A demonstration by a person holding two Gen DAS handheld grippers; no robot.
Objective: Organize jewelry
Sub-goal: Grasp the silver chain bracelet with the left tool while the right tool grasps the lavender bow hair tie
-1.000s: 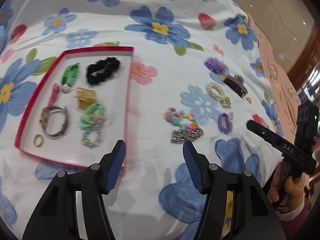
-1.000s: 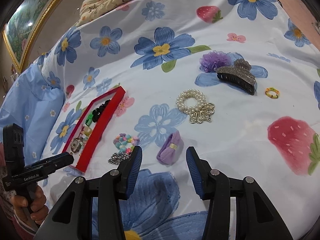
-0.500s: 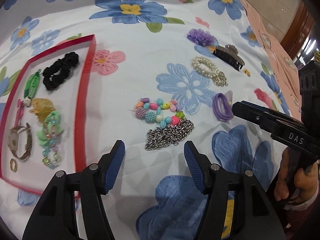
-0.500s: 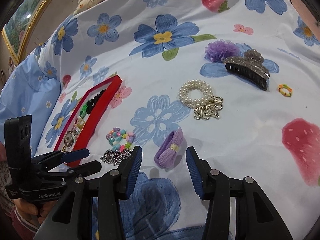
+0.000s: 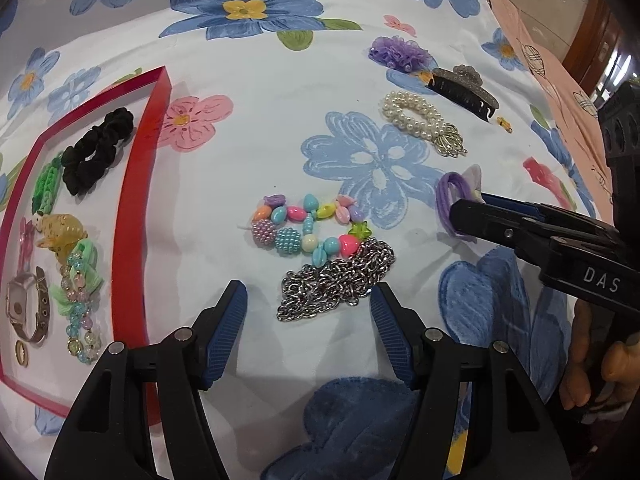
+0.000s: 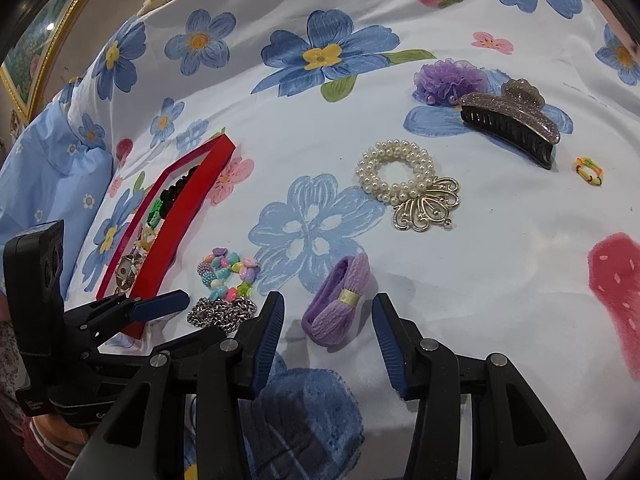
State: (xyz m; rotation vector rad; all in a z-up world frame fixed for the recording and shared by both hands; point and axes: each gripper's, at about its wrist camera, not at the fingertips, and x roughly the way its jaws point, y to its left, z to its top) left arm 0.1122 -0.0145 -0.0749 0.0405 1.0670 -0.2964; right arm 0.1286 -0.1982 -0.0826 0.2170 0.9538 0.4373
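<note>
A red tray (image 5: 132, 216) on the left holds a black scrunchie (image 5: 96, 150), a watch (image 5: 28, 304), a ring and other pieces. My left gripper (image 5: 308, 304) is open, its tips either side of a silver chain (image 5: 336, 284) that lies below a colourful bead bracelet (image 5: 308, 228). My right gripper (image 6: 328, 316) is open around a purple hair tie (image 6: 340, 304), not touching it. The right gripper's fingers (image 5: 520, 224) show in the left wrist view beside the purple hair tie (image 5: 454, 196).
On the floral cloth (image 6: 480, 280) lie a pearl bracelet with a gold charm (image 6: 404, 180), a dark claw clip (image 6: 512, 120), a purple flower scrunchie (image 6: 448, 76) and a small yellow ring (image 6: 588, 170). A blue pillow (image 6: 48, 168) lies far left.
My left gripper has moved right from the tray and closed in on the silver chain. My right gripper has moved forward so its open fingers flank the purple hair tie.
</note>
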